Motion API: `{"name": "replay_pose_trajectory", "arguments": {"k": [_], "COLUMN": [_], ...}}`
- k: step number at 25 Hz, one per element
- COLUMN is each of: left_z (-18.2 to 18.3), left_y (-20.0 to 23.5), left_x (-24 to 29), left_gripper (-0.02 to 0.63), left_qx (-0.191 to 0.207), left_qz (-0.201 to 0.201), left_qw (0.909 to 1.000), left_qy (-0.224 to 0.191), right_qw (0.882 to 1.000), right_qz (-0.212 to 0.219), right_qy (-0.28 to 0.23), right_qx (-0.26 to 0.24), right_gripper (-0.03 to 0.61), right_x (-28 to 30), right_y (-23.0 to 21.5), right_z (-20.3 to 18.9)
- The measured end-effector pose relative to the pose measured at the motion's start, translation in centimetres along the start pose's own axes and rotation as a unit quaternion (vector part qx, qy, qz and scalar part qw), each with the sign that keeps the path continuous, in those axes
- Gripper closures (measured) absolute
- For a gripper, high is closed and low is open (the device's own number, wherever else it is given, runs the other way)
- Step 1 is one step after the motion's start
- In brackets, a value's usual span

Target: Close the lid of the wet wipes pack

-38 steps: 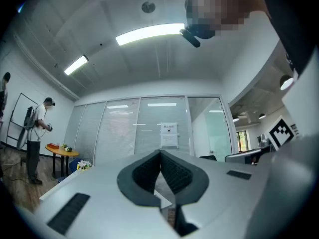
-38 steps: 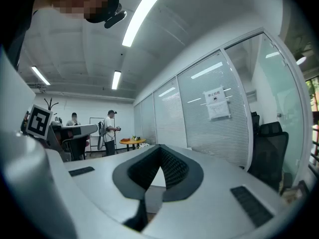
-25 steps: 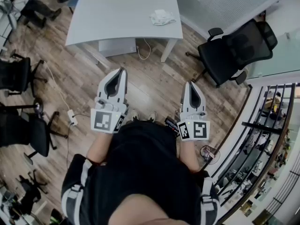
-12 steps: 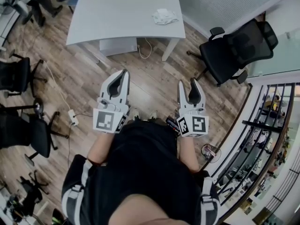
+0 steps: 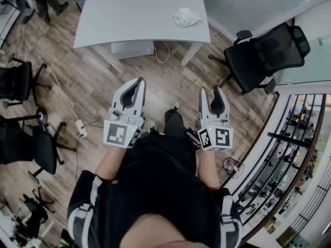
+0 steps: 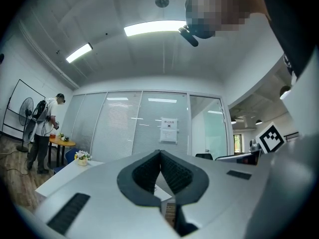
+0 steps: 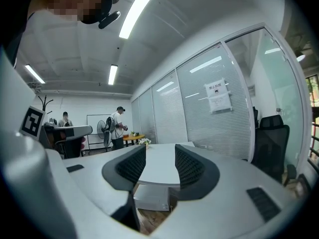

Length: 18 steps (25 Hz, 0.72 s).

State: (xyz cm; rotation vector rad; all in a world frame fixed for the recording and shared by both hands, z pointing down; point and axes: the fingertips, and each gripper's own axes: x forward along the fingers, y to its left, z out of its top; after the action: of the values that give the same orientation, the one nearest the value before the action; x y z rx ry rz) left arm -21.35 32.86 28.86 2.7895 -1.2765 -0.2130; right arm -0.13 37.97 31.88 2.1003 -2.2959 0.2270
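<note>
Left gripper (image 5: 138,81): jaws shut, empty. Right gripper (image 5: 211,92): jaws just opened, nothing between. Wet wipes pack (image 5: 187,17): far, on white table (image 5: 134,14) (right end), well apart from both.

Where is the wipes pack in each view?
Head view: wipes pack at top centre, on the right part of the white table.
Left gripper view: not in it.
Right gripper view: not in it.
Shared landmark: the white table, lower left in the left gripper view, lower centre in the right gripper view.
</note>
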Motion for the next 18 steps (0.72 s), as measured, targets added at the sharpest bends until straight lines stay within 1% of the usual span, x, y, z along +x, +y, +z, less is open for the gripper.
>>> {"name": "replay_pose_trajectory", "arguments": {"k": [4,7,12,16,18], "left_z": [-0.7,-1.8,-2.1,-2.2,-2.4], "left_y": [1.1,2.2,3.5,4.4,4.6], "left_x": [2.4,5.4,12.2,18.6,21.7], "left_gripper": [0.592,0.592,0.592,0.592,0.592], "left_qx": [-0.008,0.001,0.005,0.000,0.004], "left_qz": [0.005,0.010,0.022,0.035,0.041], "left_qw": [1.0000,0.9999,0.9997,0.9994,0.9991], "left_qy": [0.001,0.002,0.001,0.003,0.005], "right_qw": [1.000,1.000,1.000,0.999,0.999], "right_qz": [0.006,0.012,0.025,0.036,0.043], "right_qy": [-0.001,0.001,-0.002,0.002,0.004], "right_qx": [-0.001,-0.001,-0.009,-0.010,-0.011], "right_gripper": [0.379,0.379,0.379,0.379,0.379], "right_x": [2.9,5.9,11.6,16.8,19.2], "right_y": [-0.9,-2.5,-6.5,-10.5,-12.7], "right_z": [-0.2,-0.4,0.9,2.4,2.9]}}
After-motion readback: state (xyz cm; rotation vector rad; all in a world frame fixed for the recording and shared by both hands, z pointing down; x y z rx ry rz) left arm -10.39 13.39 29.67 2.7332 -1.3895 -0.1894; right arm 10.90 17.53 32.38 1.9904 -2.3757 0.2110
